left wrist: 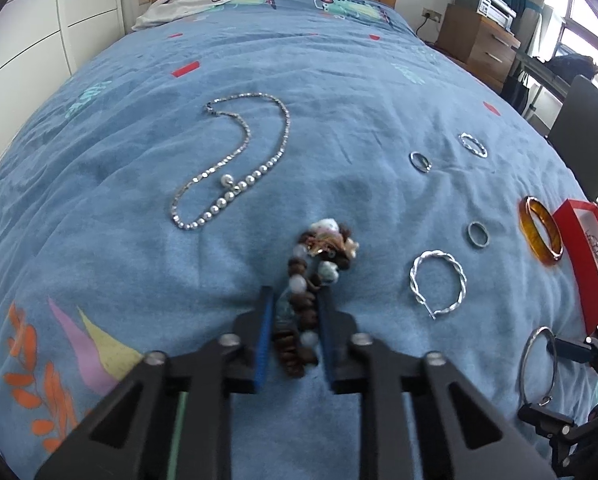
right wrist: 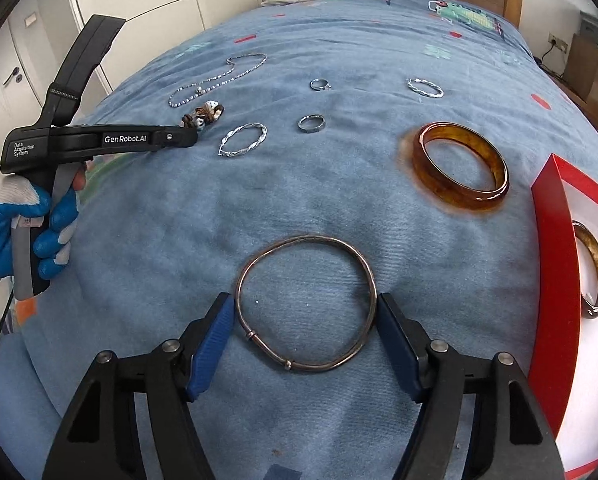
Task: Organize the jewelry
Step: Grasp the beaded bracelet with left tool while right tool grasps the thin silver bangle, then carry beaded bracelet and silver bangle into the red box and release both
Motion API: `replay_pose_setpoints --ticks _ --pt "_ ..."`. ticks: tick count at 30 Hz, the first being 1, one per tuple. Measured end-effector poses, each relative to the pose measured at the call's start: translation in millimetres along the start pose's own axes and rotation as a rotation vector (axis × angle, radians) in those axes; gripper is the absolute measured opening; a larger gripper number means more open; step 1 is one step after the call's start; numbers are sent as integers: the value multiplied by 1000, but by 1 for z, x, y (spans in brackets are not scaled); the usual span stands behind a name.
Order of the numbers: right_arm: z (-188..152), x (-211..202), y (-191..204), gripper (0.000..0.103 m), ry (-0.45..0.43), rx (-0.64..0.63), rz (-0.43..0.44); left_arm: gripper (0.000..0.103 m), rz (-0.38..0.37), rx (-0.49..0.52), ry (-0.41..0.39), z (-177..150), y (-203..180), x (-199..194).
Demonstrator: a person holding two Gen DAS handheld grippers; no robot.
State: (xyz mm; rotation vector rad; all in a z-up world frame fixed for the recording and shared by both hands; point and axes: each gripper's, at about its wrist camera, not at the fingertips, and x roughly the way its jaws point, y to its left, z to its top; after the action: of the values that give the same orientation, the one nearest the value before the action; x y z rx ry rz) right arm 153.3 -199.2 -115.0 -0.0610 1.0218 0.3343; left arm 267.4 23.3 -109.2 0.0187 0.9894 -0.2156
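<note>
My left gripper (left wrist: 294, 300) is shut on a brown and white bead bracelet (left wrist: 319, 256) lying on the blue bed cover; it also shows in the right wrist view (right wrist: 205, 114). My right gripper (right wrist: 305, 312) is open, its pads on either side of a thin metal bangle (right wrist: 305, 302) that lies flat, also seen in the left wrist view (left wrist: 539, 364). An amber bangle (right wrist: 461, 164) lies beyond it. A red box (right wrist: 555, 248) at the right holds another bangle (right wrist: 593, 268).
A pearl and chain necklace (left wrist: 235, 160) lies further up the bed. Twisted silver hoops (left wrist: 439, 282) (left wrist: 473, 145) and small rings (left wrist: 419, 161) (left wrist: 478, 234) lie between. Clothing (left wrist: 195, 2) is at the headboard. A nightstand (left wrist: 479, 40) and chair (left wrist: 587, 140) stand right.
</note>
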Motion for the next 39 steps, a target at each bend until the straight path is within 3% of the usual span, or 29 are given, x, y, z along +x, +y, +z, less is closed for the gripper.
replay_pose_setpoints --ticks 14,27,39 --pt "3 -24 6 70 -48 -1 32 13 -49 -23 -27 -10 -2 -31" --pt "12 -68 -4 70 -137 13 5 12 -71 -10 -94 -1 -17 -79" --pt "-13 -143 -76 70 -202 82 -109 12 -190 54 -154 16 -96 -130"
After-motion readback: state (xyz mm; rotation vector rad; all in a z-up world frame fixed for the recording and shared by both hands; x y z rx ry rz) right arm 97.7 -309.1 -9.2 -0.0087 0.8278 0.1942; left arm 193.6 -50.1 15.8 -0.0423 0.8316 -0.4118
